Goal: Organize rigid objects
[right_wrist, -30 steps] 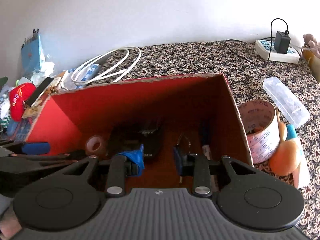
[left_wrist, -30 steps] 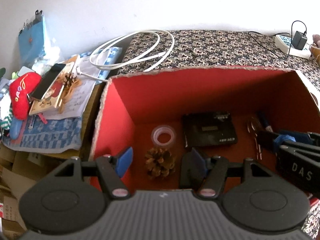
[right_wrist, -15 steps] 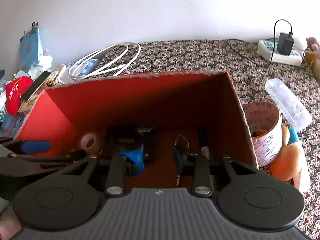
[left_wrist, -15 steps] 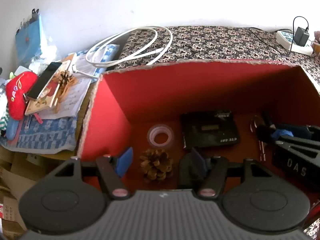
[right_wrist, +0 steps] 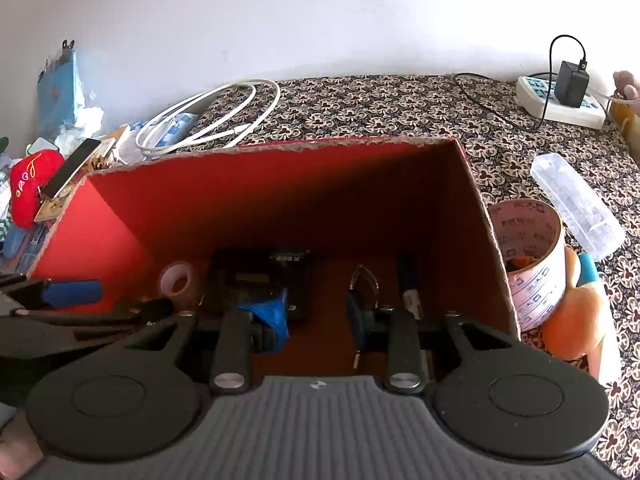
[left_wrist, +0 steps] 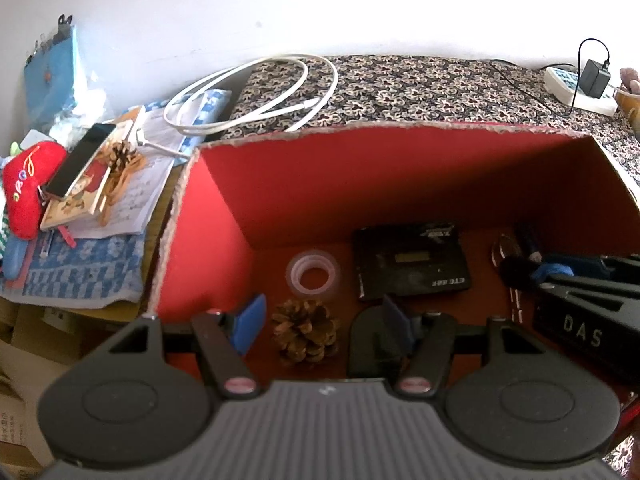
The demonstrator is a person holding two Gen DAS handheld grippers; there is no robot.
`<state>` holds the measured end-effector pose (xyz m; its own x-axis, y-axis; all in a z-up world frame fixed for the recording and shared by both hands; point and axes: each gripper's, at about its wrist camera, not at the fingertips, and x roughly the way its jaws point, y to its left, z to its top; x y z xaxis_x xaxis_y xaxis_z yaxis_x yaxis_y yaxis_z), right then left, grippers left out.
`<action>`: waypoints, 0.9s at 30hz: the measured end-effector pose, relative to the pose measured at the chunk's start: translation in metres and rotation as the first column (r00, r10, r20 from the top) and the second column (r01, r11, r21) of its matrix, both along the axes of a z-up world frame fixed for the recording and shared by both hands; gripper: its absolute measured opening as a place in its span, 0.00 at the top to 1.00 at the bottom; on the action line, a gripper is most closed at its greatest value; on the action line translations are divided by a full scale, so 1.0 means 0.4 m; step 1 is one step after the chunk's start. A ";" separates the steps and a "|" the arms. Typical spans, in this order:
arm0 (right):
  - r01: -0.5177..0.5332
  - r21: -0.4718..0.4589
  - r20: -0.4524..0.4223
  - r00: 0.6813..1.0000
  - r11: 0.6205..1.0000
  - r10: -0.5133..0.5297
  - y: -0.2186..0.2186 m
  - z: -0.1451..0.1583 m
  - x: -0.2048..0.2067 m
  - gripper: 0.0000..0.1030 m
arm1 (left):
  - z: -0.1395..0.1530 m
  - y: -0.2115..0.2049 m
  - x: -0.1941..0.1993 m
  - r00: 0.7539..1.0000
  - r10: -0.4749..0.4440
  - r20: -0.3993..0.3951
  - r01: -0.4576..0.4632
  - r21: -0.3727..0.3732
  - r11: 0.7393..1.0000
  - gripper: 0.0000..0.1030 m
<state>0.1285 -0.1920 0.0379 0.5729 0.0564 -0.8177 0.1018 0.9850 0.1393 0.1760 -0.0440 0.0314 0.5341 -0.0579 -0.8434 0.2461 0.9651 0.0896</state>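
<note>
- Left gripper (left_wrist: 320, 320): blue-padded fingers spread wide, holding nothing, low inside the red-lined open cardboard box (left_wrist: 280, 184).
- Brown pine cone (left_wrist: 306, 334): on the box floor between the left gripper's two fingers, touching neither.
- Clear tape roll (left_wrist: 314, 271): lying flat on the box floor just beyond the pine cone, near the left wall.
- Flat black rectangular device with a small display (left_wrist: 412, 262): on the box floor to the right of the tape roll.
- Right gripper (right_wrist: 320, 314): fingers spread, empty, above the floor on the right side of the box; the left gripper's blue-tipped finger (right_wrist: 72, 292) enters this view from the left edge.
- Metal clip (right_wrist: 365, 280) and dark marker pen (right_wrist: 409, 284): side by side on the floor near the box's right wall.
- Outside the box, on the patterned cloth (right_wrist: 380, 104): coiled white cable (right_wrist: 212, 116), white power strip with black adapter (right_wrist: 560, 100), clear plastic case (right_wrist: 578, 206), printed paper cup (right_wrist: 528, 264).
</note>
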 end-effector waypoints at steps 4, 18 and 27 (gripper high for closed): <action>0.003 0.006 -0.003 1.000 1.000 -0.003 -0.001 -0.001 0.000 0.86 | 0.001 -0.002 0.000 1.000 -0.002 0.000 0.002 0.002 1.000 0.37; -0.001 0.010 -0.005 1.000 1.000 0.001 0.001 -0.002 0.005 0.86 | 0.000 -0.001 0.002 1.000 -0.007 0.000 0.007 -0.003 1.000 0.37; -0.001 0.009 -0.005 1.000 1.000 0.001 0.004 -0.002 0.006 0.86 | 0.001 -0.001 0.001 1.000 -0.007 0.005 0.007 -0.002 1.000 0.38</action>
<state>0.1308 -0.1903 0.0371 0.5688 0.0646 -0.8199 0.1019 0.9837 0.1482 0.1765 -0.0445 0.0318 0.5382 -0.0630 -0.8405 0.2520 0.9636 0.0891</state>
